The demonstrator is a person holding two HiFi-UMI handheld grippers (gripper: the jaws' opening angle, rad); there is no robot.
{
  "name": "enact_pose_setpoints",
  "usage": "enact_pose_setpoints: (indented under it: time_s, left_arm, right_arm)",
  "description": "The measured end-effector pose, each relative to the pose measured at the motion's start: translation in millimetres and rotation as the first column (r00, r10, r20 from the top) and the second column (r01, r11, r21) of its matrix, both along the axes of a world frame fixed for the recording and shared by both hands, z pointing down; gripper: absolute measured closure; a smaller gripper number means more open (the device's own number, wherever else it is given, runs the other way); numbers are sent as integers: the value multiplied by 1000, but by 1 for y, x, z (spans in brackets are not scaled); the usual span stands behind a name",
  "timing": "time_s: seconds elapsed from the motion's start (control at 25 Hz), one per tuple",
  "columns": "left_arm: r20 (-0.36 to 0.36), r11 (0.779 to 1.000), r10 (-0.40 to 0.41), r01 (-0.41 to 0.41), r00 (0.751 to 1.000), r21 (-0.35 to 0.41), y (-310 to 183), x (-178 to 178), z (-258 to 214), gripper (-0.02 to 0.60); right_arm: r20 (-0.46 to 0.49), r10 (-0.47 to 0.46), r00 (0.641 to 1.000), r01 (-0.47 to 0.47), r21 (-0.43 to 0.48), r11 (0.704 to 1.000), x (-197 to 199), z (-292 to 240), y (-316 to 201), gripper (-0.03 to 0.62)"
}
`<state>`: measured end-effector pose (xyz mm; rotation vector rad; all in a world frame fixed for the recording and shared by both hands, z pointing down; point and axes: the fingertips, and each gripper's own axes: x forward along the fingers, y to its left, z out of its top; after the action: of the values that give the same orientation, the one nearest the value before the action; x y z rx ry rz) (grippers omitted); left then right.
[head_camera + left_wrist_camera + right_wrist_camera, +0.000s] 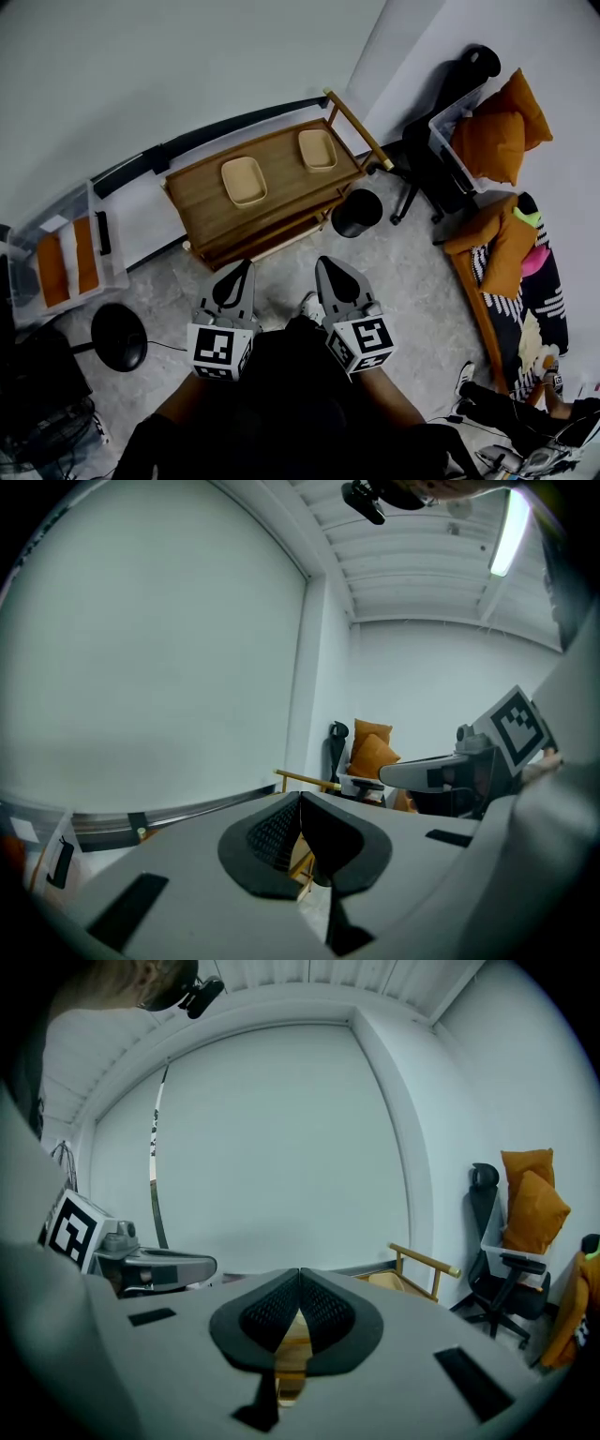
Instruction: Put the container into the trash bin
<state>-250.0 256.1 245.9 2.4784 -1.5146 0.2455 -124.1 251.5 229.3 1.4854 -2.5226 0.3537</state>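
Two tan containers sit on a wooden cart [202, 192]: one container [244, 181] near the middle, the other container [318, 149] toward its right end. A black trash bin [356, 213] stands on the floor by the cart's right front corner. My left gripper [238, 278] and right gripper [330, 275] hang side by side in front of the cart, well short of it. Both are shut with nothing between their jaws. In the right gripper view the right gripper [299, 1279] points at the cart; in the left gripper view the left gripper [300, 803] does too.
A clear storage box [56, 248] with orange items stands at the left, and a black round stool base [119, 337] near it. A black office chair [441, 141] carrying a bin of orange cushions [497, 127] is at the right. A patterned seat [520, 281] lies along the right.
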Motion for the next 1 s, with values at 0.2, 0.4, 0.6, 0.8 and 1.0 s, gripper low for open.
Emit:
enact_pose_setpoints:
  time_s: [0.2, 0.4, 0.6, 0.8, 1.0]
  left_arm:
    - [-1, 1000, 6, -6, 1000, 2, -9, -1, -1, 571]
    - [-8, 1000, -7, 7, 1000, -9, -26, -4, -1, 454]
    - [-6, 998, -42, 41, 999, -39, -48, -8, 7, 451]
    - [13, 993, -86, 87, 996, -83, -88, -2, 28, 451]
    - [33, 978, -157, 160, 987, -133, -145, 14, 46, 451]
  right_arm:
    - [-15, -9, 1000, 9, -15, 1000, -3, 1, -11, 475]
    - [-70, -29, 997, 26, -36, 999, -3, 7, -32, 448]
    - [-118, -51, 992, 45, -47, 998, 1, 18, -65, 448]
    - [-147, -80, 986, 67, -92, 993, 17, 45, -119, 448]
    - [-187, -148, 971, 120, -155, 981, 37, 74, -189, 448]
